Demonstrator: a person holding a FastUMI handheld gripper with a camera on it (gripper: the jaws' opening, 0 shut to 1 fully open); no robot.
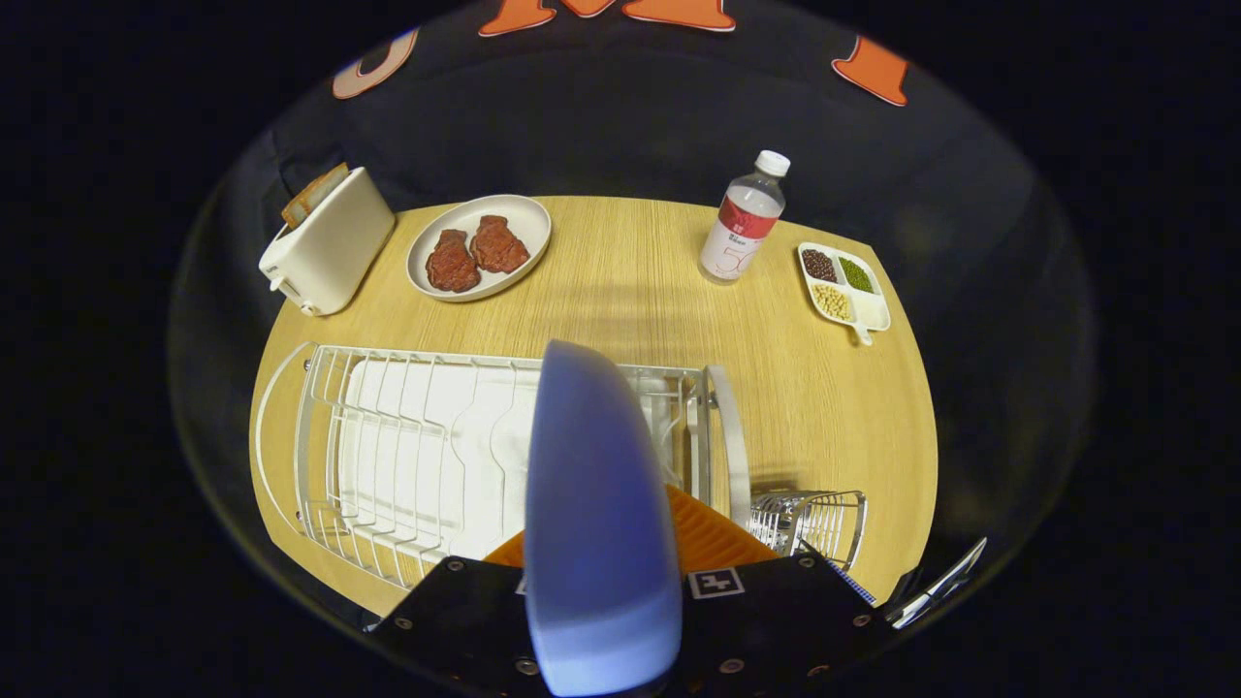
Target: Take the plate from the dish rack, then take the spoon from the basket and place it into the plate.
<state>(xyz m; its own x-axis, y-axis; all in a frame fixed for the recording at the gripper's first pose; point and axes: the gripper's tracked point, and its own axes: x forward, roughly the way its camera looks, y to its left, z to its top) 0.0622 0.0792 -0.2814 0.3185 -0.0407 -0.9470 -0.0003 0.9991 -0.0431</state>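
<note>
While the gripper (pixel 601 572) pinches the plate (pixel 596 504) above the dish rack (pixel 407 446), carry it level toward bare worktop (pixel 630 291).

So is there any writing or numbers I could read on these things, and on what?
On the clear plastic bottle with a white cap: the red-and-white label carries print, too small and blurred to read.
On the square black-and-white marker on the tool's body: a pattern, no words.
On the gripper, shut on the pale blue round plate: no text.
</note>
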